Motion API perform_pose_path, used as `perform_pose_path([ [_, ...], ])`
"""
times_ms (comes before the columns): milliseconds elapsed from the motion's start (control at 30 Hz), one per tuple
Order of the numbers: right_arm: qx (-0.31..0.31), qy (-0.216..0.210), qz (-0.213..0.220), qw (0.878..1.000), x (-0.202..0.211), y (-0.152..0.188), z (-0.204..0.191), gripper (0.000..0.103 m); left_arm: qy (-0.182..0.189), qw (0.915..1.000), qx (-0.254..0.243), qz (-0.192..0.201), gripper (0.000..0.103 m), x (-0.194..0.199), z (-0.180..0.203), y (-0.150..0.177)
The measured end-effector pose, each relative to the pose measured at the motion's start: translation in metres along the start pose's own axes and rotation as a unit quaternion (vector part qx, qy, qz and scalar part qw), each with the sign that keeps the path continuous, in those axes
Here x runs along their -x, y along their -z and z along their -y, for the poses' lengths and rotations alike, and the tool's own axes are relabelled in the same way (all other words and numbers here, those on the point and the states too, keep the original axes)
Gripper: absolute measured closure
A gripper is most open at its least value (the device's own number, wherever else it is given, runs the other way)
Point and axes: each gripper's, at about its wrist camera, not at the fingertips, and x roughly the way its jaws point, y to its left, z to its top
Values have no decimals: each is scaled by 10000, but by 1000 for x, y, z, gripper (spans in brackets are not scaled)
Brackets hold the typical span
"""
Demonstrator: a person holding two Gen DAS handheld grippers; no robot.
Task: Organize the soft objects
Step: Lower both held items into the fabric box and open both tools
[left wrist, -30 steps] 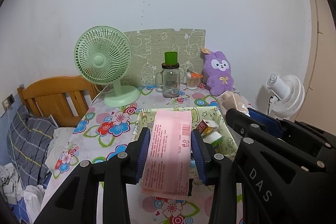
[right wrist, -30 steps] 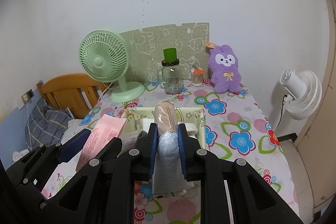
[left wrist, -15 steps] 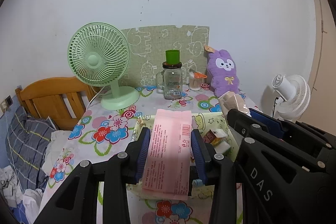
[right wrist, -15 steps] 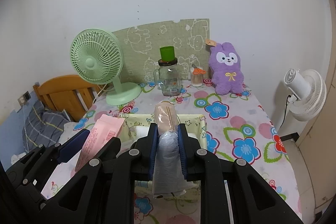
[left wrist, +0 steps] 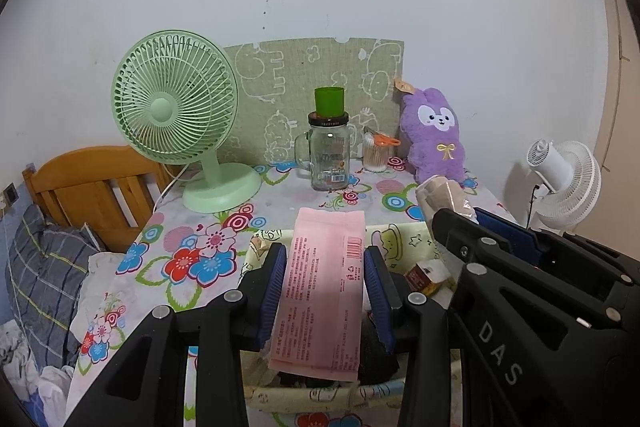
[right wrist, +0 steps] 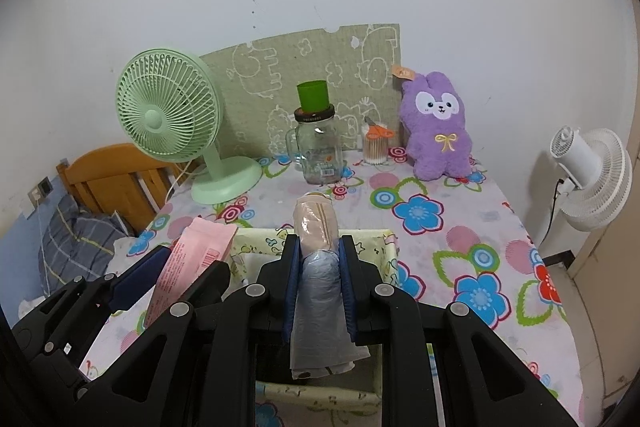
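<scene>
- Left gripper (left wrist: 325,277): jaws clamping the pink packet (left wrist: 320,291) by its long edges, holding it flat w/ the far end sticking out past the pads, over the fabric basket (left wrist: 404,235); prob. so it can go in lengthwise.
- Right gripper (right wrist: 318,279): jaws pressing tight on the wrapped soft roll (right wrist: 316,267), squeezing its middle; beige end is pointing fwd, grey-blue film end is hanging back toward the camera.
- Both grippers are hovering side by side above the basket, each w/ one soft item; judged as the carry-to-basket step, release not yet done.
- Basket is sitting on the floral tablecloth (right wrist: 460,235), near edge toward the cameras; small boxed items (left wrist: 420,275) are lying inside at right.
- Purple plush bunny (right wrist: 436,131) is leaning upright vs. the wall at the back right of the table, well apart from the basket; likely another soft item left to sort.
- Green fan (left wrist: 176,107), glass mug jar (left wrist: 328,155) are standing at the back, out of the drop path.
</scene>
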Motion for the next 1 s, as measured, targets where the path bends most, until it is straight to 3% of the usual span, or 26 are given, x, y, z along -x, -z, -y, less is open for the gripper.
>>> perform_pose_path([
  [500, 17, -69, -230, 9997, -32, 7, 3, 81, -130, 9995, 21, -291, 61, -35, -5, 7],
  [567, 44, -72, -254, 9996, -35, 7, 2, 81, -133, 9993, 20, -359, 52, -38, -6, 7],
  [633, 71, -129, -283, 9995, -38, 8, 1, 81, -83, 9992, 44, -390, 34, -40, -8, 8],
  [733, 125, -179, -332, 9992, -42, 9, -2, 81, -71, 9989, 60, -454, 27, -44, -11, 10],
  [1000, 210, -436, -400, 9980, -56, 11, -6, 79, -82, 9978, 41, -652, 24, -50, -14, 14],
])
